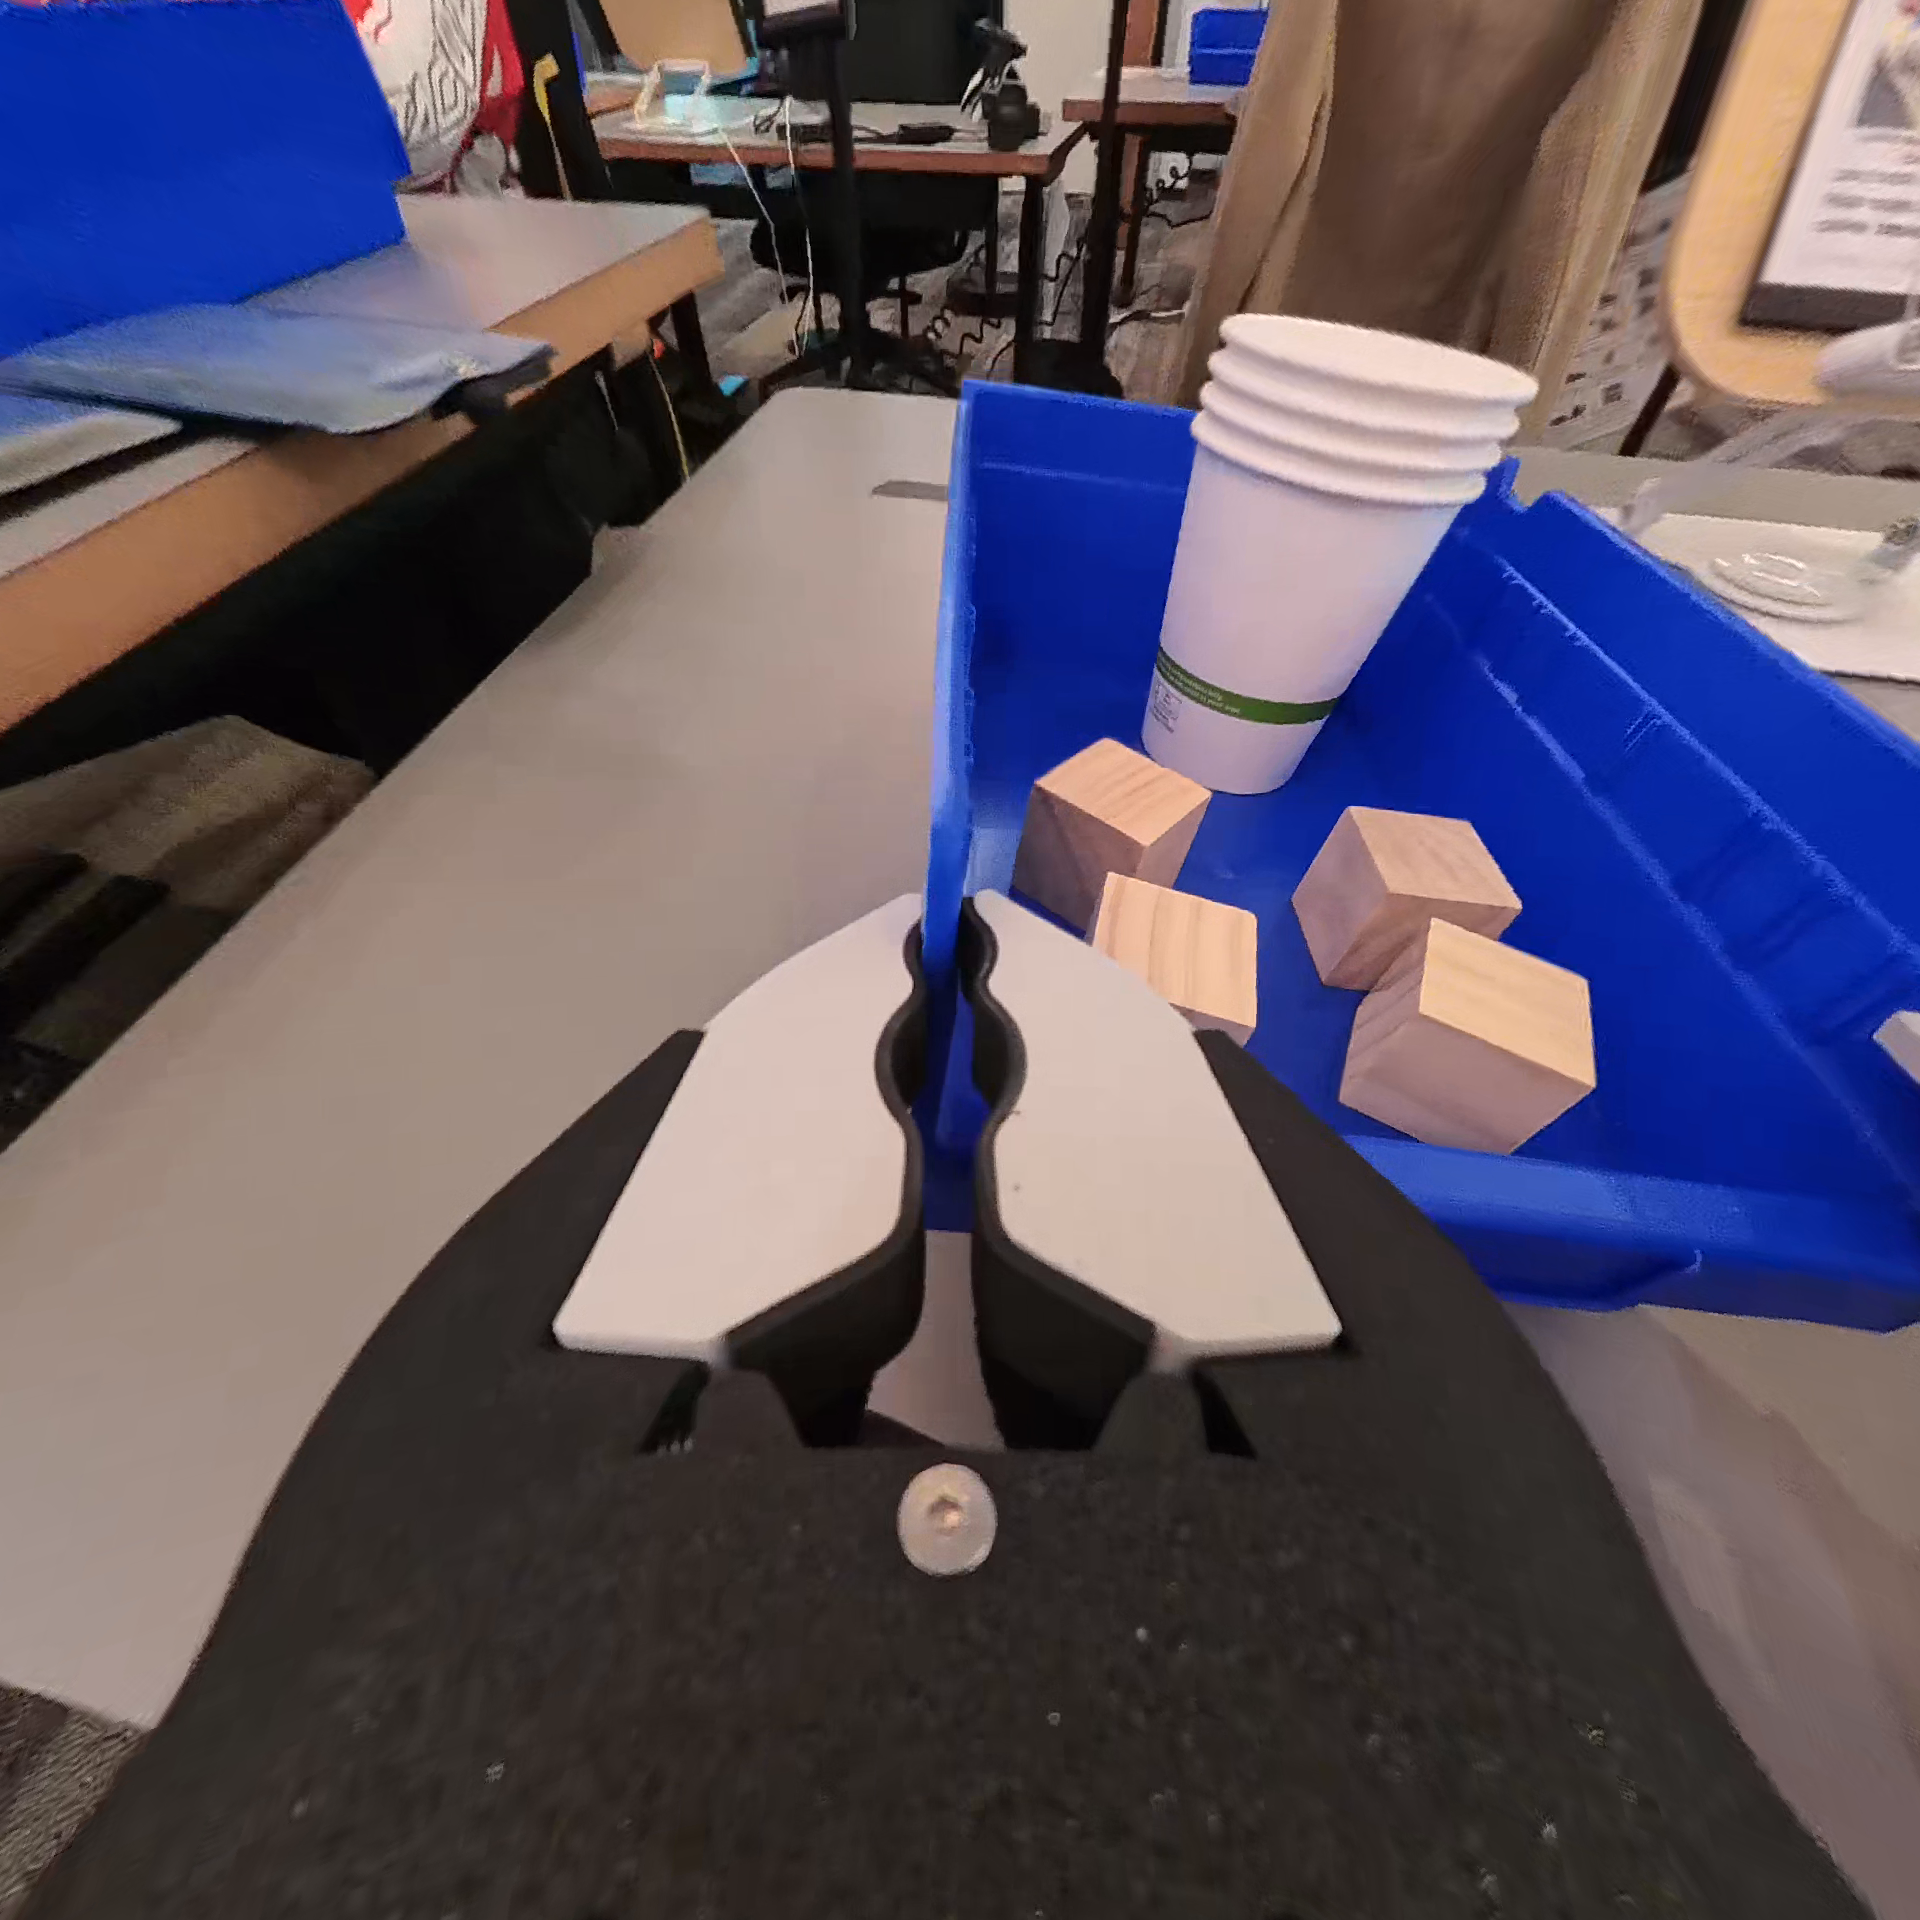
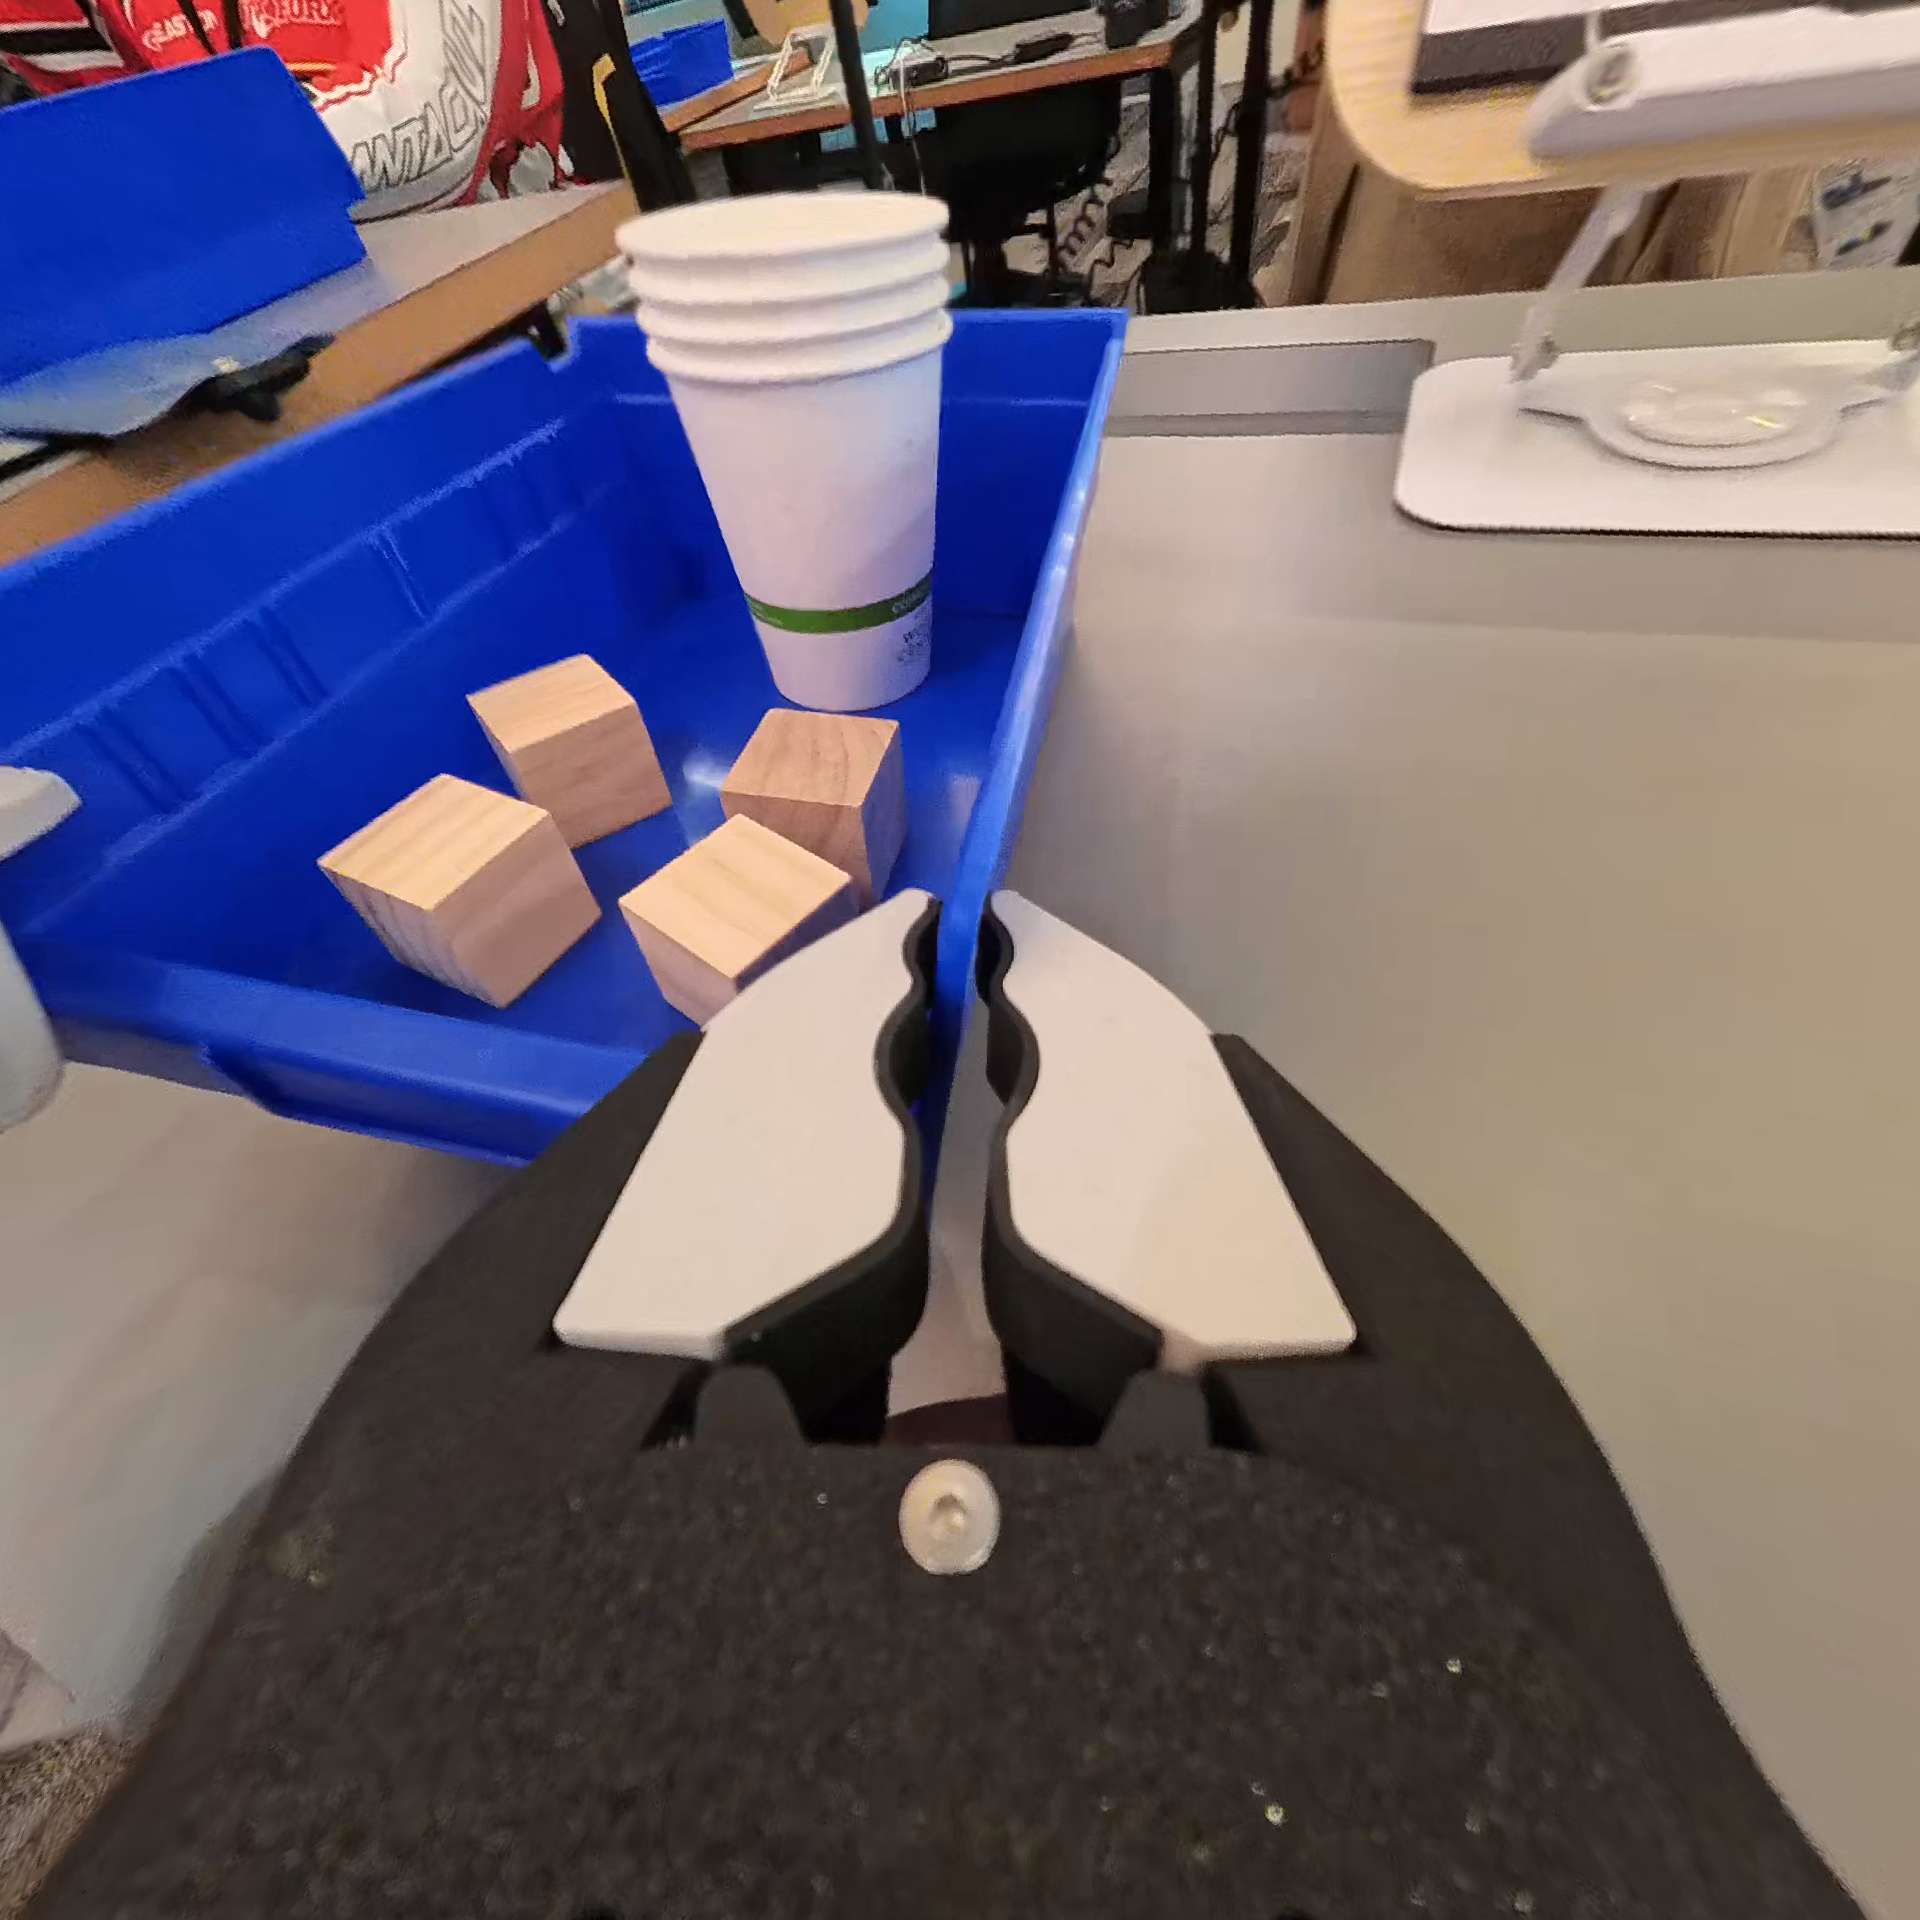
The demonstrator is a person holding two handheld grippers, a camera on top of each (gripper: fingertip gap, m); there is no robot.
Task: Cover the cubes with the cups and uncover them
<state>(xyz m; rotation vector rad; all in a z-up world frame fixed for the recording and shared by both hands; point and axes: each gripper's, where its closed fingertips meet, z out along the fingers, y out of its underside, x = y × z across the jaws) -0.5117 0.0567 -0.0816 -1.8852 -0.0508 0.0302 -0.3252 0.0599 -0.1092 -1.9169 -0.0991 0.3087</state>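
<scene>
A blue plastic bin (image 1: 1621, 727) (image 2: 260, 623) sits on the grey table (image 1: 520, 935). Inside it stands a stack of upside-down white paper cups (image 1: 1309, 561) (image 2: 821, 468) with a green band, and several wooden cubes (image 1: 1465, 1029) (image 2: 462, 883) lie on its floor. My left gripper (image 1: 943, 920) is shut on the bin's left side wall. My right gripper (image 2: 961, 909) is shut on the bin's right side wall. A bit of the left gripper (image 2: 26, 810) shows at the left edge of the right wrist view.
A white stand on a white pad (image 2: 1683, 436) is on the table to the right of the bin. Another table with blue bins and a blue sheet (image 1: 260, 353) stands to the left. Desks, cables and chairs fill the background.
</scene>
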